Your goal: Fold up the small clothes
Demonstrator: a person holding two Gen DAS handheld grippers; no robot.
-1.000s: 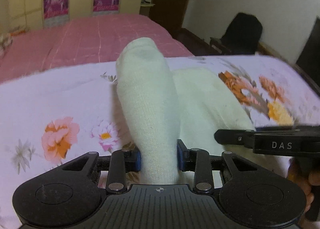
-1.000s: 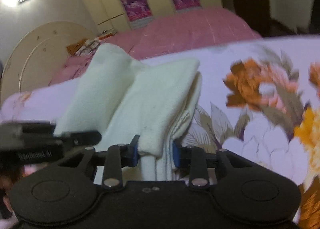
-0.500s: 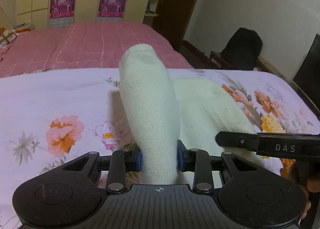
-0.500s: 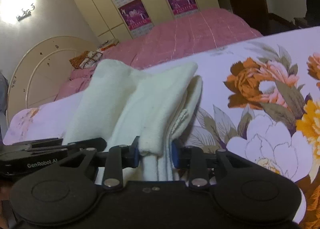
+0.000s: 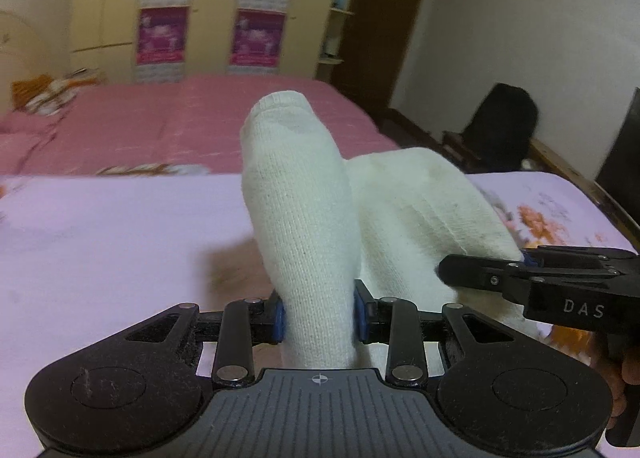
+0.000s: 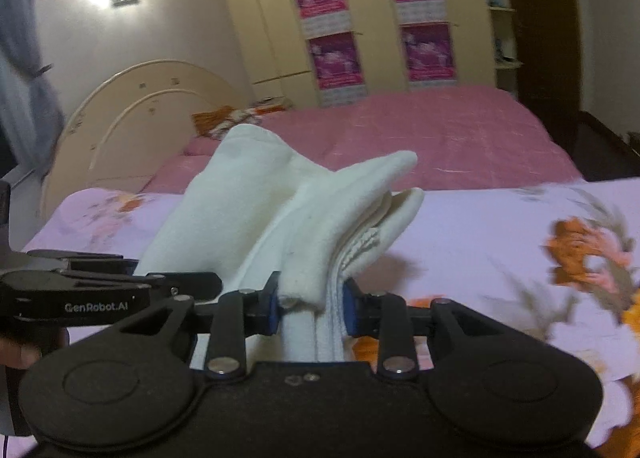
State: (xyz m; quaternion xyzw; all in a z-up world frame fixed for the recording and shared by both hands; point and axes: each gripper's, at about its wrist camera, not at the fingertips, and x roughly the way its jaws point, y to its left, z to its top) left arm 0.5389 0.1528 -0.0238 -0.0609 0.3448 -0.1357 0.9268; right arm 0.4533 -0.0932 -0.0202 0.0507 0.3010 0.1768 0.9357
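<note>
Left wrist: left gripper (image 5: 319,316) clamps a white knit sock (image 5: 298,210) – toe end upright above the floral sheet (image 5: 100,234).
Right wrist: right gripper (image 6: 309,306) pinches bunched sock layers (image 6: 320,226), ribbed edge showing – lifted off bed.

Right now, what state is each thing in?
Left gripper: jaws shut on the white socks.
Right gripper: jaws shut on the socks' bunched layers.
White socks: lifted, held by both grippers.
Floral sheet: spread flat on the bed.
</note>
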